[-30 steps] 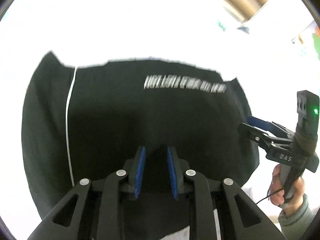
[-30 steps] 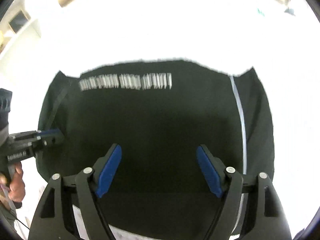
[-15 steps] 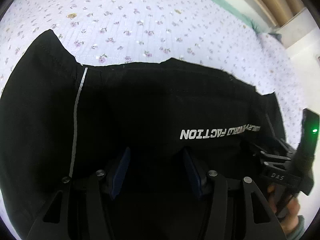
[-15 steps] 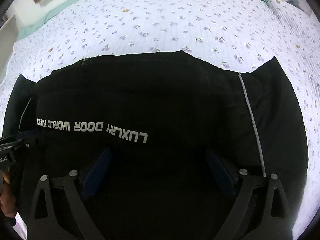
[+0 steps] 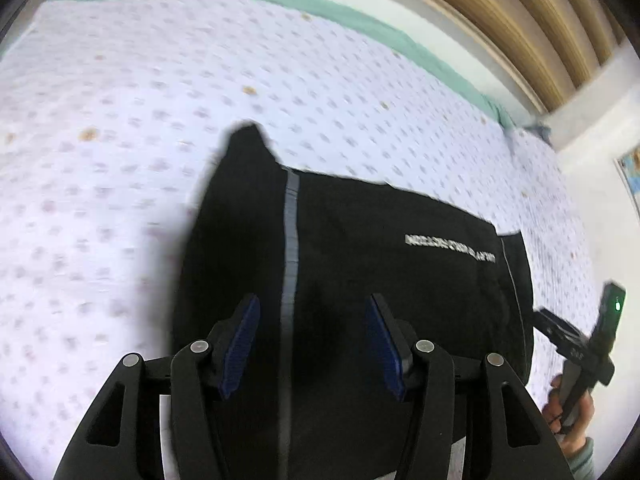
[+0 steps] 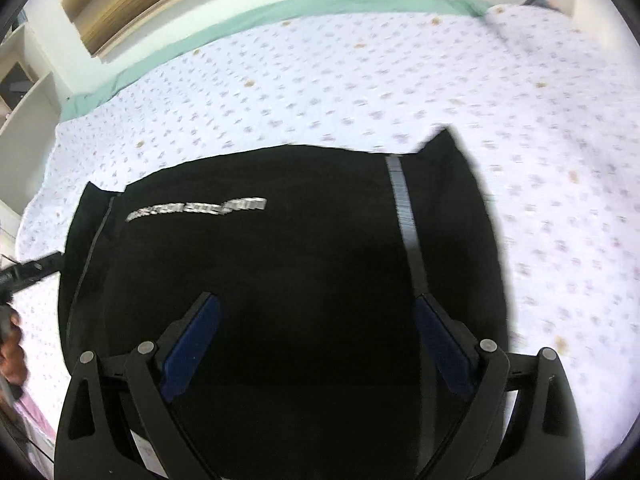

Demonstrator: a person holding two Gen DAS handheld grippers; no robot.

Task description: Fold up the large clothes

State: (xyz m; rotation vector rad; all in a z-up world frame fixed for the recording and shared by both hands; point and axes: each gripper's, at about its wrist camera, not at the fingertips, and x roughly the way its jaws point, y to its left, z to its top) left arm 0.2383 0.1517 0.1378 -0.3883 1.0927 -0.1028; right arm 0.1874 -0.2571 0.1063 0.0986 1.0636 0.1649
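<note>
Floral bedsheet (image 5: pixel 120 160) w/ black garment (image 5: pixel 380 280); both tools (image 5: pixel 312 340) (image 6: pixel 316 336) agape, empty.

Garment (image 5: pixel 360 280) is black, w/ a grey reflective stripe (image 5: pixel 290 264) running down one side & a thinner grey line (image 5: pixel 514 280) nr the other edge. Across it: white printed lettering (image 5: pixel 450 248), too blurred to read.

Bedsheet (image 5: pixel 160 100) is pale lilac-white w/ a small repeating floral print, purple-ish dots plus a few brown-orange spots. Mint-green border (image 6: pixel 240 20) along its far edge.

Left gripper (image 5: pixel 314 344): black frame, blue pads (image 5: pixel 240 344), silver screws. Right gripper (image 6: pixel 316 344): same, black w/ dark blue pads (image 6: pixel 192 344). Green LED (image 5: pixel 618 306) glows on right gripper's body.

Slats (image 5: pixel 500 12) behind bed are tan-brown, striped.
</note>
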